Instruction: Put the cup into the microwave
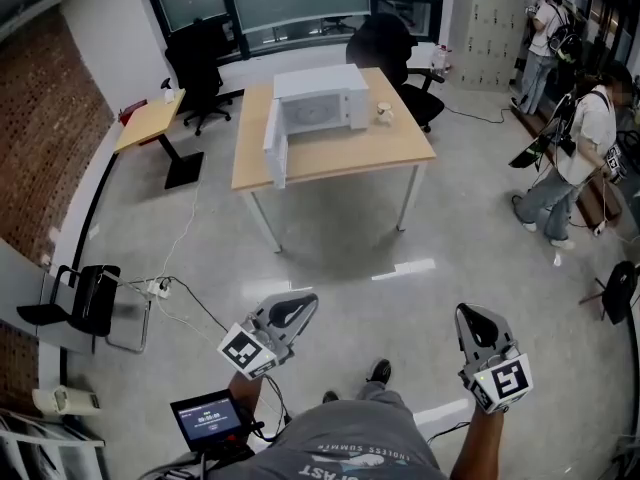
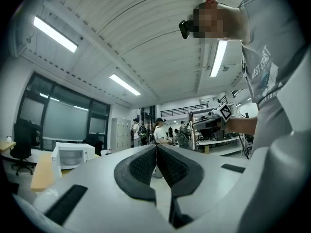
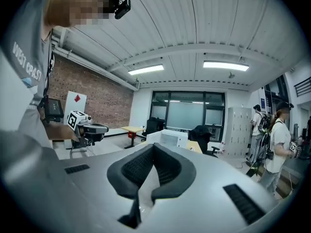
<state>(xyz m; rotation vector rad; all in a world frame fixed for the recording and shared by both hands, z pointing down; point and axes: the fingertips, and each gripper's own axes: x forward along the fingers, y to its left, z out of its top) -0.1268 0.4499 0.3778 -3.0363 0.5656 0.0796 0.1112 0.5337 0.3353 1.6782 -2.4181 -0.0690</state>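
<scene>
The cup is standing on the table just right of the microwave, whose door is hanging open at its left. Well apart from it, the left tongs and right tongs are each pressing their jaws together on nothing. The approach is calling for parting one pair before reaching the cup, then gripping it upright. The person's shirt is showing print, seemingly "WEST COAST" and "ENDLESS SUMMER".

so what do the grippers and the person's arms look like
The left gripper and right gripper are pale grey shells with black textured fingers. Each carries a white cube with black square markers. The person wears a short-sleeved grey printed t-shirt.
</scene>
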